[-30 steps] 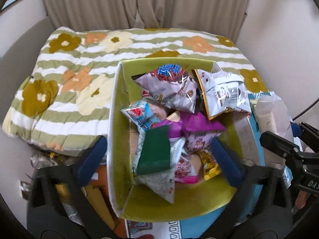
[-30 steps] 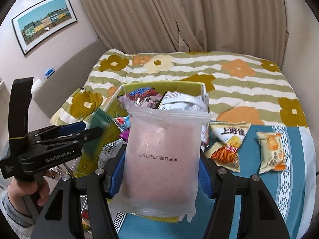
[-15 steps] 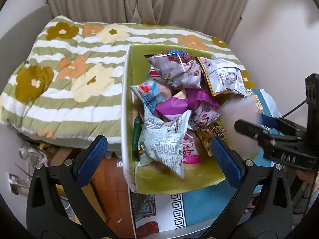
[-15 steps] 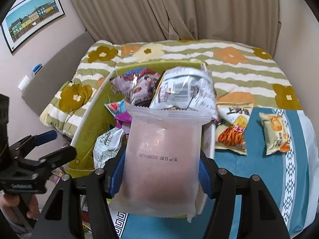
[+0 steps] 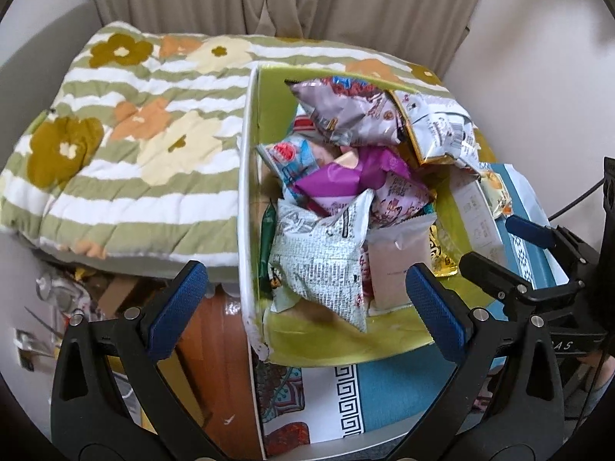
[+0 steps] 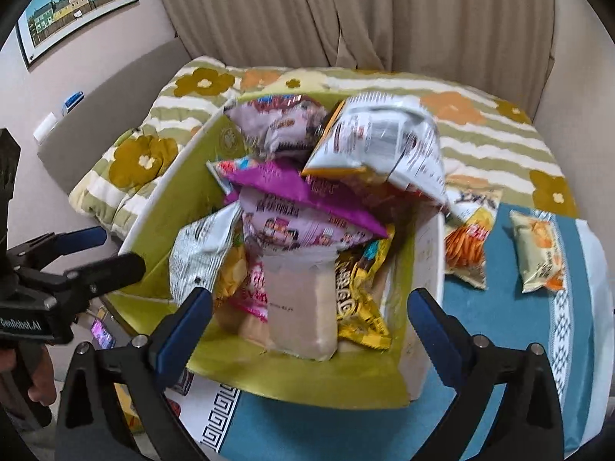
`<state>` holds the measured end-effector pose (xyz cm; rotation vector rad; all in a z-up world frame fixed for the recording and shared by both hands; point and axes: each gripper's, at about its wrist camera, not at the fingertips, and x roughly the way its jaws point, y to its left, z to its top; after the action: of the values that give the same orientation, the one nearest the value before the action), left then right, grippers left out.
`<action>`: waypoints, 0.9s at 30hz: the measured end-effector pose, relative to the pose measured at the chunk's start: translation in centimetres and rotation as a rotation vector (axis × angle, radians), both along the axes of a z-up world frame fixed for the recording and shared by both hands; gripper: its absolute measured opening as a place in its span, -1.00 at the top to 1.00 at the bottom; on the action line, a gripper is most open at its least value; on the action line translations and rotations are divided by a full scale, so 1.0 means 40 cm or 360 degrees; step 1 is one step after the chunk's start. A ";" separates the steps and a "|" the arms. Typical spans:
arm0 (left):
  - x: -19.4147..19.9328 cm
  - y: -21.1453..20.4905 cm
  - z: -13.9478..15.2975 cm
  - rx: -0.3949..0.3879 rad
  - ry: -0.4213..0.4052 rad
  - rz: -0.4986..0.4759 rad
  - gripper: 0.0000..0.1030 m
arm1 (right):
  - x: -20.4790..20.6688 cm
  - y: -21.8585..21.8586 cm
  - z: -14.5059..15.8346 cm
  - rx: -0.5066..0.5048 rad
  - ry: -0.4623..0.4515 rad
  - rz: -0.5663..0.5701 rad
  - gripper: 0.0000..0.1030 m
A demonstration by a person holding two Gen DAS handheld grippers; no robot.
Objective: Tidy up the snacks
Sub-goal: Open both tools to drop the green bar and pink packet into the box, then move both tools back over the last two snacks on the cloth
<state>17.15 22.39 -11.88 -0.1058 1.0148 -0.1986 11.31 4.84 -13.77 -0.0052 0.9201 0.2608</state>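
Two snack packets remain outside the box, so the step in hand looks like ending the drop of the pale pink pouch cleanly and moving on to them.

At far left in the right wrist view, the left gripper [image 6: 100,249] hovers beside the box's left wall, its fingers spread and gripping nothing; it is best kept clear of the rim.

Next comes the green-lined box [image 6: 165,207], crammed with bags. The pale pink pouch [image 6: 300,303] stands on end at the box's near side, wedged between a red-and-white packet and a yellow bag [image 6: 357,299]. The right gripper [image 6: 311,322] has its fingers released; they have just been opening, and the pouch sits between and below them with neither pad pressing it. I judge it wise to lift straight up and back, so a pad does not snag the pouch's top seal and tip it out.

Further right, on the blue cloth [image 6: 499,326], lie an orange chip bag [image 6: 467,246] touching the box's right wall and a cream packet [image 6: 538,255] apart from it. The nearer bag seems the easier next pick.
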 end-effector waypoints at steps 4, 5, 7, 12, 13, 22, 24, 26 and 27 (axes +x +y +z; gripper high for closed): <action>-0.013 -0.001 0.032 0.0023 -0.0041 0.0008 -0.99 | -0.012 -0.005 0.028 -0.0009 -0.0058 -0.0021 -0.96; -0.017 -0.004 0.041 0.0030 -0.0051 0.0017 -0.99 | -0.015 -0.004 0.036 -0.0005 -0.0070 -0.0023 -0.96; -0.026 -0.006 0.060 0.0038 -0.0074 0.0031 -0.99 | -0.022 -0.003 0.054 -0.0004 -0.0091 -0.0032 -0.96; -0.063 -0.022 0.107 0.0073 -0.0154 0.0061 -0.99 | -0.046 -0.023 0.109 0.0008 -0.0168 -0.0082 -0.96; -0.074 -0.029 0.117 0.0080 -0.0183 0.0064 -0.99 | -0.054 -0.028 0.120 0.0011 -0.0190 -0.0092 -0.96; -0.091 -0.098 0.173 0.0069 -0.0325 -0.0002 -0.99 | -0.132 -0.136 0.190 -0.0035 -0.0367 -0.0357 -0.96; -0.084 -0.128 0.179 0.0046 -0.0332 -0.0040 -0.99 | -0.145 -0.165 0.199 -0.0059 -0.0381 -0.0417 -0.96; -0.078 -0.163 0.180 0.0044 -0.0343 -0.0083 -0.99 | -0.156 -0.207 0.208 -0.0072 -0.0376 -0.0490 -0.96; -0.073 -0.186 0.179 0.0050 -0.0349 -0.0105 -0.99 | -0.161 -0.223 0.210 -0.0075 -0.0375 -0.0517 -0.96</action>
<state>14.24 14.95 -4.70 -0.0209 0.8032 -0.2487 4.86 -4.09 -5.36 0.0682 0.6799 -0.0631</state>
